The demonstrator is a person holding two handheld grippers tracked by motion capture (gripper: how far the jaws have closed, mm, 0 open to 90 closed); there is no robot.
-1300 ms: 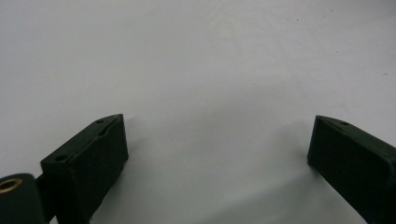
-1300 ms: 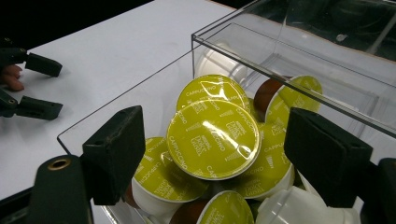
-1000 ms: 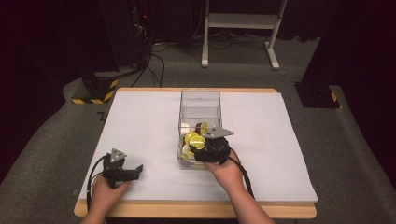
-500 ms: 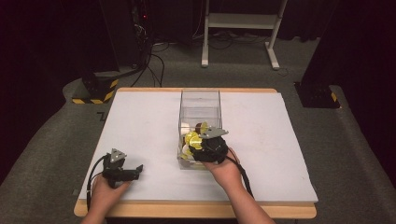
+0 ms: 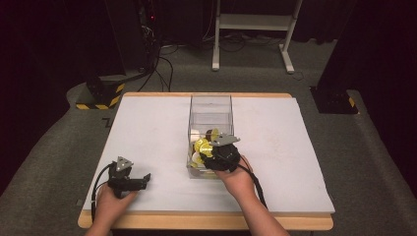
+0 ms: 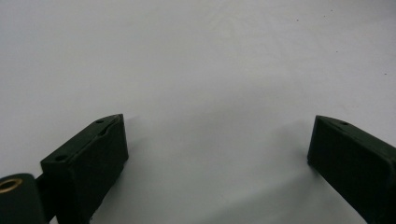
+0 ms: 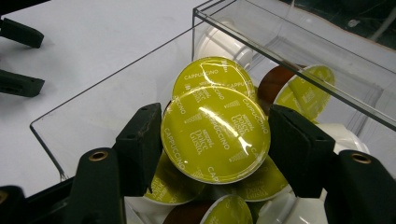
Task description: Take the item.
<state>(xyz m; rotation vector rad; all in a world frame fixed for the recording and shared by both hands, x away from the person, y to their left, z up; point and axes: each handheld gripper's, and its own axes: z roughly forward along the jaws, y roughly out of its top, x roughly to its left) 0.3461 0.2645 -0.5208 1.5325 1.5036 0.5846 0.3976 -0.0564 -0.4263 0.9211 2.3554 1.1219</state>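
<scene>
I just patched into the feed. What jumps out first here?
The clear box at mid-table, heaped with yellow-lidded coffee capsules. The right gripper reaches into it, jaws closed on one capsule marked Cappuccino. The left gripper rests open on the white table, near its left front corner.

One clear box (image 5: pixel 210 105), two grippers, several capsules, count unclear

Glossy foil capsule lid (image 7: pixel 215 133); clear plastic box (image 7: pixel 299 51).

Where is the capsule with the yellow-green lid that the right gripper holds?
In the right gripper view, the capsule sits between the right gripper jaws, above the other capsules inside the clear box at mid-table.
</scene>
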